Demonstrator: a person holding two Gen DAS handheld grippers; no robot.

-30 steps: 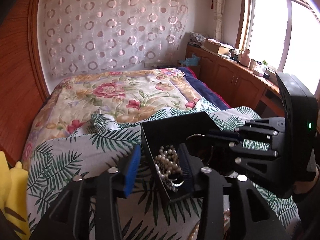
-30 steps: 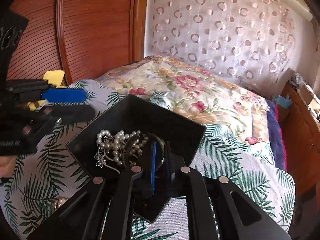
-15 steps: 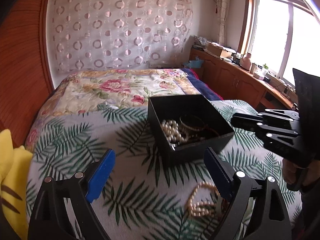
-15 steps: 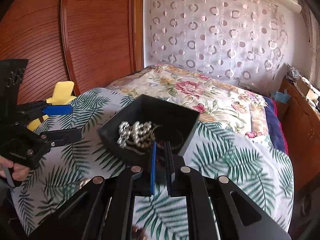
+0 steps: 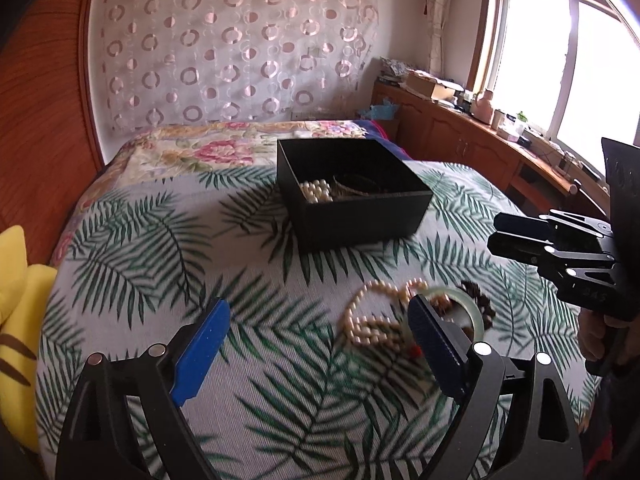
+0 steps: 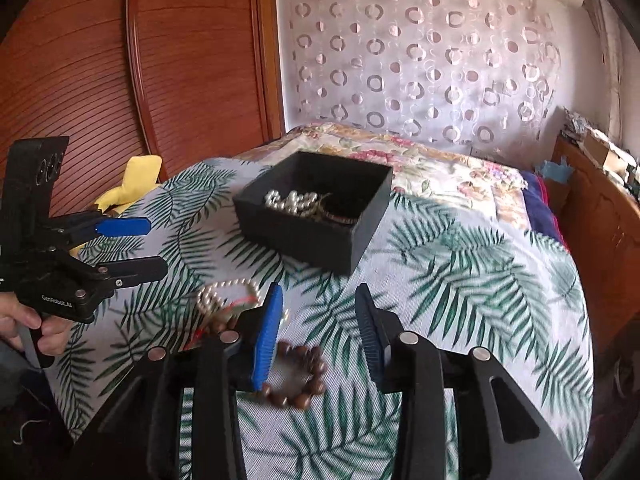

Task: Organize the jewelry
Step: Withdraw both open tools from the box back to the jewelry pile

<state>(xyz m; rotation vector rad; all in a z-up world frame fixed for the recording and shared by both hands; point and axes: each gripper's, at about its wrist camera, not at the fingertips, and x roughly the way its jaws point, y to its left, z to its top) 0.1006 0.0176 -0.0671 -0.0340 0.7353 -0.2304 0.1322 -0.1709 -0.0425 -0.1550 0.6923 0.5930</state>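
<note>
A black open box (image 5: 352, 216) (image 6: 316, 236) stands on the palm-leaf bedspread and holds white pearls (image 5: 316, 191) (image 6: 290, 200) and a dark bangle. Nearer the bed's front edge lie a loose pearl necklace (image 5: 372, 316) (image 6: 224, 292), a pale green bangle (image 5: 470, 306) and a brown bead bracelet (image 6: 298, 376). My left gripper (image 5: 316, 314) (image 6: 156, 246) hovers wide open left of the loose pile with nothing between its pads. My right gripper (image 6: 320, 300) (image 5: 500, 234) is opening over the brown bracelet without touching it.
A yellow plush toy (image 5: 16, 300) (image 6: 132, 184) lies at the bed's left edge by the wooden headboard (image 6: 100, 80). A floral quilt (image 5: 224, 148) covers the far half of the bed. Cluttered wooden cabinets (image 5: 460, 140) run under the window on the right.
Both grippers pulled back from the black box towards the bed's front. The left jaws spread wide and the right jaws went from shut to parted. The loose jewelry came into view.
</note>
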